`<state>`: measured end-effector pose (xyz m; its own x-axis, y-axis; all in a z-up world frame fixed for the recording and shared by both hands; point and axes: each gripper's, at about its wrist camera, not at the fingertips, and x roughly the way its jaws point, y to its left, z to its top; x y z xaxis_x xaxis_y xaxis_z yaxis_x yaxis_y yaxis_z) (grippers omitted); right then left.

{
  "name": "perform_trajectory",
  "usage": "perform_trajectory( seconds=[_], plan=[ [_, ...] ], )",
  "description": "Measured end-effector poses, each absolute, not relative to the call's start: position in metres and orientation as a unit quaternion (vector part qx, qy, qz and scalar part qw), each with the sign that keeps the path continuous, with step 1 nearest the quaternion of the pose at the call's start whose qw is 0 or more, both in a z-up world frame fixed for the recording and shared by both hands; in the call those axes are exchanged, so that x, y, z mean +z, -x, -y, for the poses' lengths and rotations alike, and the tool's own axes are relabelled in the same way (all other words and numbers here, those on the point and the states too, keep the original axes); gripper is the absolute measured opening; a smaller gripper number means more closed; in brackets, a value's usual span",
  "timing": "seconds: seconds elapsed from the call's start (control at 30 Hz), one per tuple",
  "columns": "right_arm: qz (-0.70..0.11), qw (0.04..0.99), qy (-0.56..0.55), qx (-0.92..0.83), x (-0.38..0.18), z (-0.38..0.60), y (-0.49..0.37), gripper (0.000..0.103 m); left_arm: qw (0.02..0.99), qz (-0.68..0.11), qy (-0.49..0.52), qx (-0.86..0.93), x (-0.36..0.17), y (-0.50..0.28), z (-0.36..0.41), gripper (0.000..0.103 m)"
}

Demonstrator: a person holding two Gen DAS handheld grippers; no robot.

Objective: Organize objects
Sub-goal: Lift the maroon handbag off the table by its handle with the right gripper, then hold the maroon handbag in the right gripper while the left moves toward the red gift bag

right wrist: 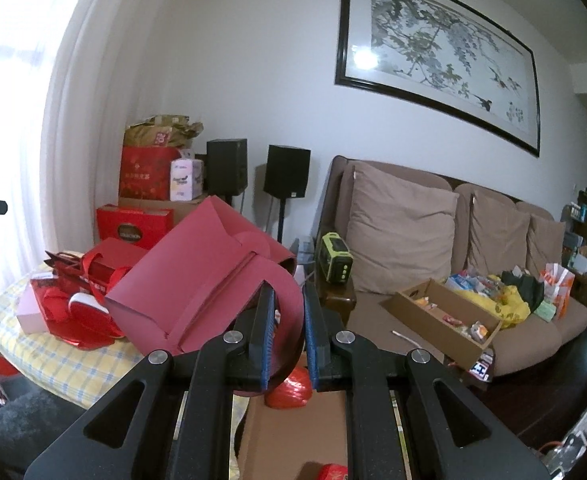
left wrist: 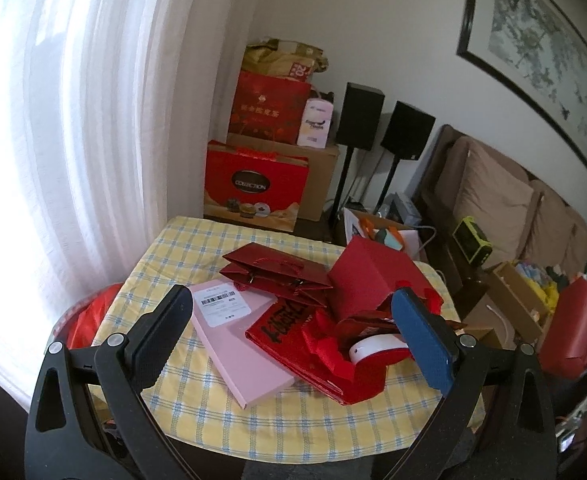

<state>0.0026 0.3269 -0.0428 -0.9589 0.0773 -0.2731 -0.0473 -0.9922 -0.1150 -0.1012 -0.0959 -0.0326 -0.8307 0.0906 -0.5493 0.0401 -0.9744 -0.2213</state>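
Observation:
A small table with a yellow checked cloth (left wrist: pixel 221 392) holds a pink flat box (left wrist: pixel 237 344) with a white label, a dark red gift bag (left wrist: pixel 277 276) lying on its side, a flat red bag with black characters (left wrist: pixel 289 328) and a red round tin with a white band (left wrist: pixel 373 350). My left gripper (left wrist: pixel 293 320) is open above them, empty. My right gripper (right wrist: pixel 287 320) is shut on the curved flap of a large red folded paper box (right wrist: pixel 197 280), held tilted above the table's right edge; this box also shows in the left wrist view (left wrist: pixel 369 280).
Stacked red gift boxes (left wrist: pixel 257 188) and two black speakers (left wrist: pixel 385 124) stand behind the table by the white curtain. A brown sofa (right wrist: pixel 453 240) with cushions carries a cardboard tray (right wrist: pixel 445 316) and bags. An open cardboard box (right wrist: pixel 293 432) lies below my right gripper.

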Motion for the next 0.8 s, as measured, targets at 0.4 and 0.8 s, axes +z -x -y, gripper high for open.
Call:
perform_trajectory(
  seconds=[0.4, 0.8],
  plan=[
    [0.043, 0.017, 0.148, 0.988, -0.0448, -0.3273, 0.0017, 0.012, 0.007, 0.119, 0.293, 0.949, -0.0362, 0.1023, 0.1048, 0.1],
    [0.037, 0.013, 0.149, 0.988, -0.0451, -0.33, 0.0009, 0.012, 0.012, 0.12, 0.297, 0.947, -0.0379, 0.1038, 0.1025, 0.1]
  ],
)
